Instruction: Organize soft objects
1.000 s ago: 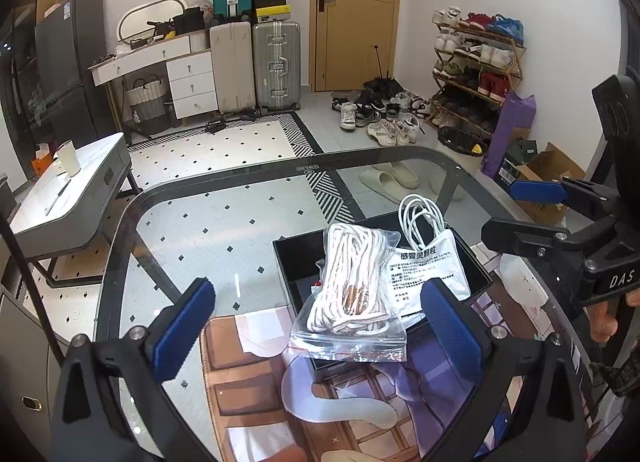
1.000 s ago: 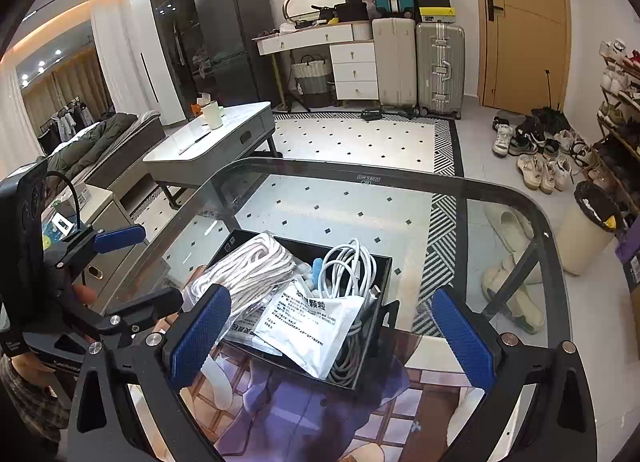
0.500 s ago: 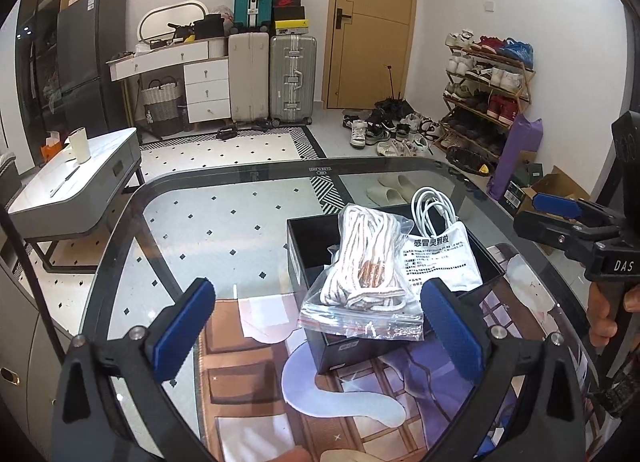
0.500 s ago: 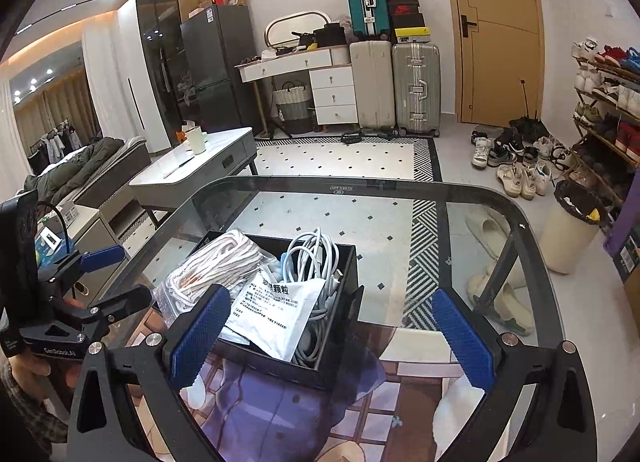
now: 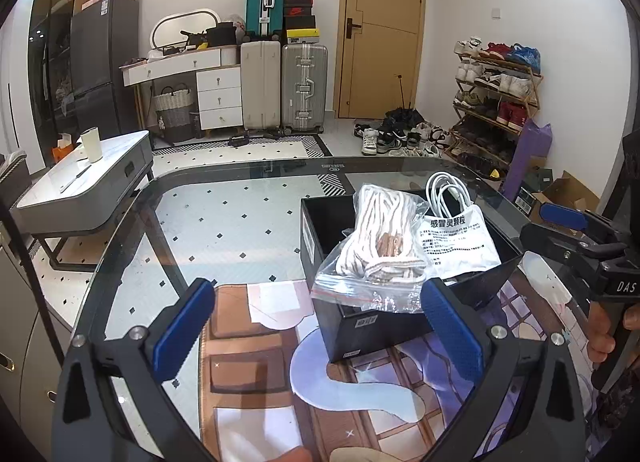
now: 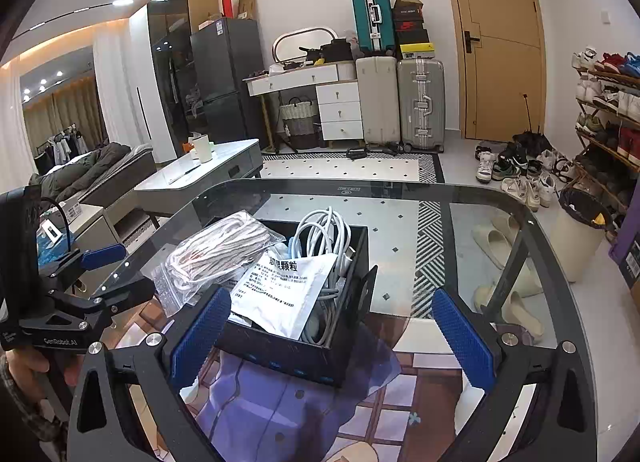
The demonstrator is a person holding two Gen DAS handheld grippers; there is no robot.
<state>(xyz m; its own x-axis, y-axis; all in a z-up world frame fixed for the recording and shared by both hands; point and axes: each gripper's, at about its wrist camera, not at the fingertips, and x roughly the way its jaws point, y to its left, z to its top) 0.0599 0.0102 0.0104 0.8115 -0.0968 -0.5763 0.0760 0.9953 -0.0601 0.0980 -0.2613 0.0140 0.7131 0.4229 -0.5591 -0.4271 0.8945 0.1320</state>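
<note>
A black open box (image 5: 360, 326) stands on a printed mat on the glass table. Across its top lies a clear zip bag of white rope (image 5: 380, 246), next to a white printed sachet (image 5: 456, 246) and a coiled white cable (image 5: 444, 190). My left gripper (image 5: 318, 322) is open, just short of the box's near wall, with nothing between its blue pads. In the right wrist view the same box (image 6: 296, 358), rope bag (image 6: 212, 254), sachet (image 6: 284, 294) and cable (image 6: 324, 234) appear. My right gripper (image 6: 330, 338) is open and empty in front of the box.
The glass table (image 5: 240, 170) has a rounded rim, and the printed mat (image 5: 248, 362) covers its near part. A hand holds the other gripper (image 5: 568, 230) right of the box. Beyond the table are a low grey table (image 5: 80, 190), a bin (image 6: 580, 230), slippers and a shoe rack (image 5: 496, 94).
Both views have tilted upward and drawn back a little from the box. The rope bag, sachet and cable stay in the box. Both grippers remain open.
</note>
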